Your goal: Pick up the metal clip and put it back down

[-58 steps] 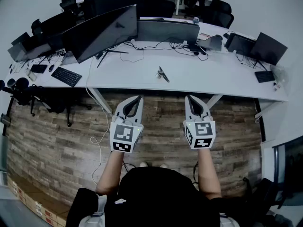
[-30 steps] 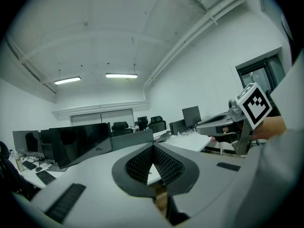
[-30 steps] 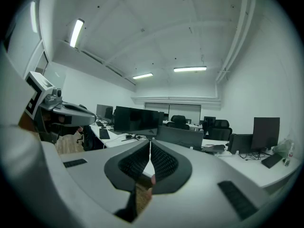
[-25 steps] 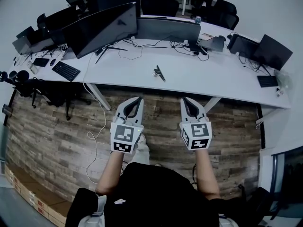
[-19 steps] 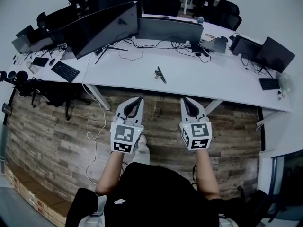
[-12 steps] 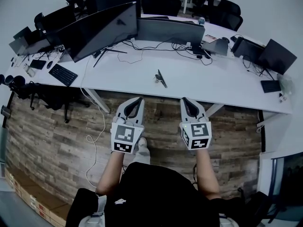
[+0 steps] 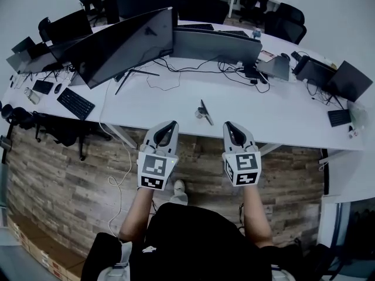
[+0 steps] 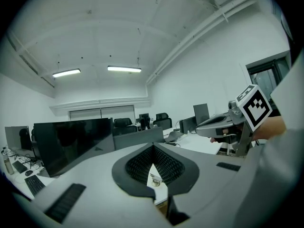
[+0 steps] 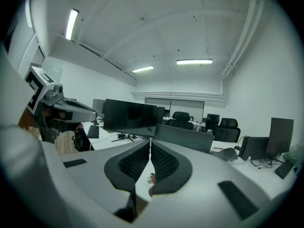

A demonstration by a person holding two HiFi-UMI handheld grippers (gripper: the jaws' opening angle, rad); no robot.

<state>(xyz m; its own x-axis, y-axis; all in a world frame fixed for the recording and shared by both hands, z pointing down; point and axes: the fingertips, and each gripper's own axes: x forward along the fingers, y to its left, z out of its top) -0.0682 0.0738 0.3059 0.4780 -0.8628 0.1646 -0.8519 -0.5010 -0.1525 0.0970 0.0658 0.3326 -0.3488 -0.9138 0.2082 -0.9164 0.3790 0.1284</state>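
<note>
- Between the ribbed dark pads of the left gripper (image 8: 153, 147) nothing is held. The tips meet, and only a narrow wedge widens back toward the camera.
- Through that wedge shows the metal clip (image 8: 155, 180), small and shiny, lying on the smooth white desk (image 8: 198, 141).
- The right gripper (image 9: 150, 141) also has its jaws together. Its textured pads press face to face with nothing in them, and the clip shows just below them.
- In the head view both grippers hang side by side over the wood-plank floor (image 7: 76, 168), just short of the desk's front edge. Each carries a cube of black-and-white square markers (image 7: 154, 170) at its rear.
- The clip lies near the desk's front edge, just beyond the two grippers and roughly between them, touching neither.
- Toward the rear edge stand a wide, flat dark monitor (image 7: 126, 43) and a second screen's grey back (image 7: 217, 44). Thin black cables (image 7: 176, 69) trail across the top.
- A flat black keyboard (image 7: 75, 103) lies near the desk's left end.
</note>
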